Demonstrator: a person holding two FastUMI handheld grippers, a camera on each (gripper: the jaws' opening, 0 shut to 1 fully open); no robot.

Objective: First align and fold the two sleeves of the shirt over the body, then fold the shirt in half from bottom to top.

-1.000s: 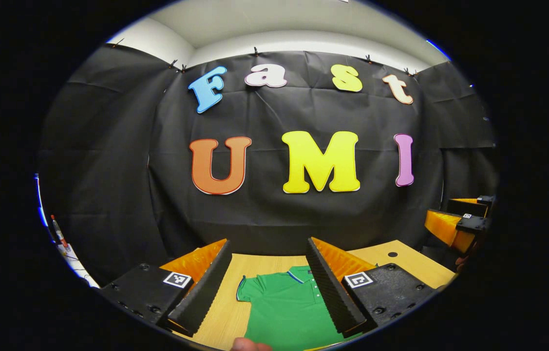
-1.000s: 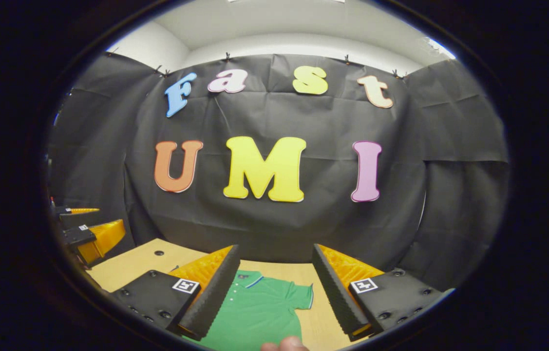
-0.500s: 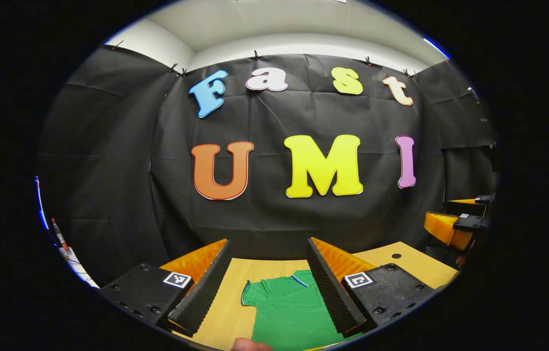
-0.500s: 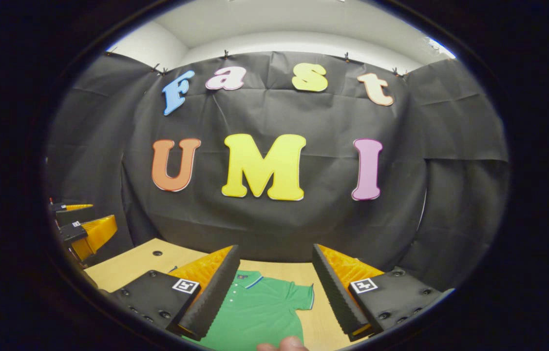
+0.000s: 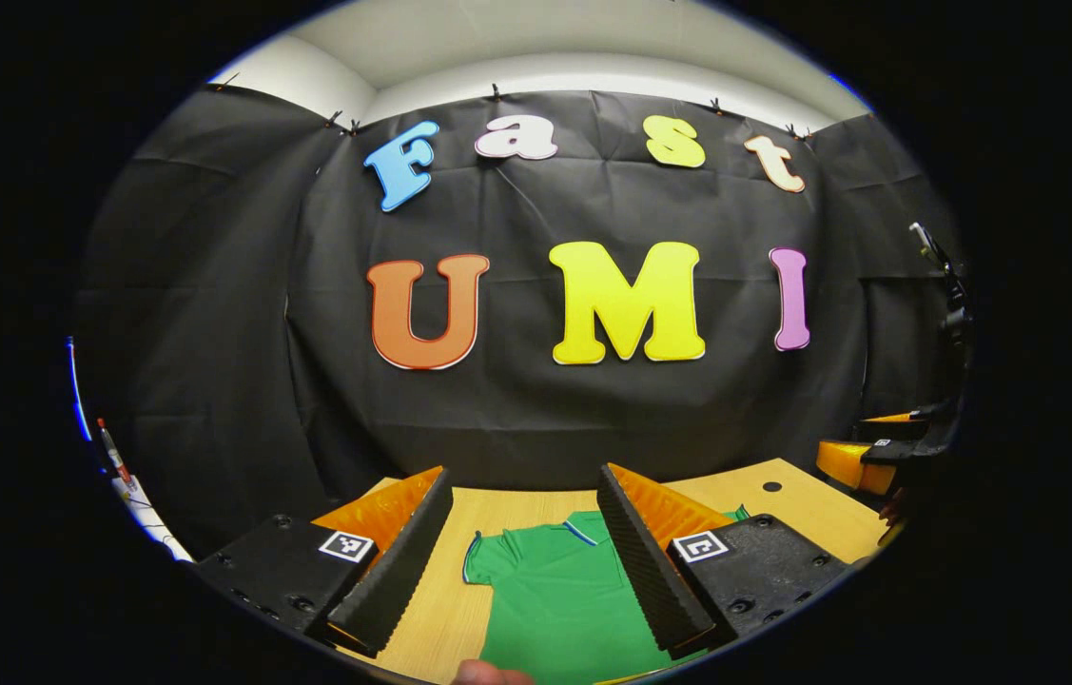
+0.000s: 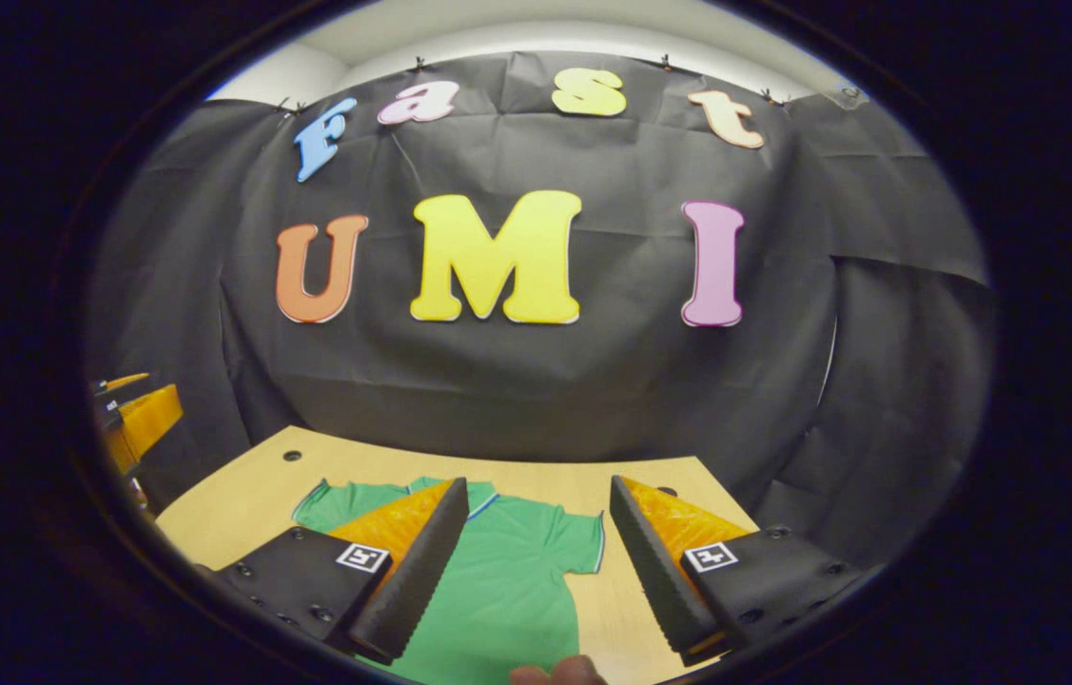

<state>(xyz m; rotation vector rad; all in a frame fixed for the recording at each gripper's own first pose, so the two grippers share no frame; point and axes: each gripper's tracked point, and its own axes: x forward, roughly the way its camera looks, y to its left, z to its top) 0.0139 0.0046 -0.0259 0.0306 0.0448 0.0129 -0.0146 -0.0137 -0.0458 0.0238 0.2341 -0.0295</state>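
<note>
While held above the table, kept the left gripper with its two fingers spread wide apart, clear of the cloth. Saw the shirt through that gap, lying flat on the wood with the front up and the collar toward the wall. Noted one short sleeve spread out to the side, just beside the inner edge of the near finger, with bare table between them. Caught a fingertip of the holding hand at the bottom edge. Spotted the right gripper far off at the right rim of the left gripper view, past a small round hole in the tabletop; could not tell its opening from there.

Looked then along the right gripper from its own camera: fingers likewise well apart, raised over the shirt and not touching it. Made out both sleeves lying open and unfolded, one between the fingers and the other beyond the near finger. Found the collar partly hidden behind that finger's tip. Glimpsed the left gripper at the left rim, beyond the table's edge, well apart from the shirt. Marked another fingertip at the bottom edge.
</note>
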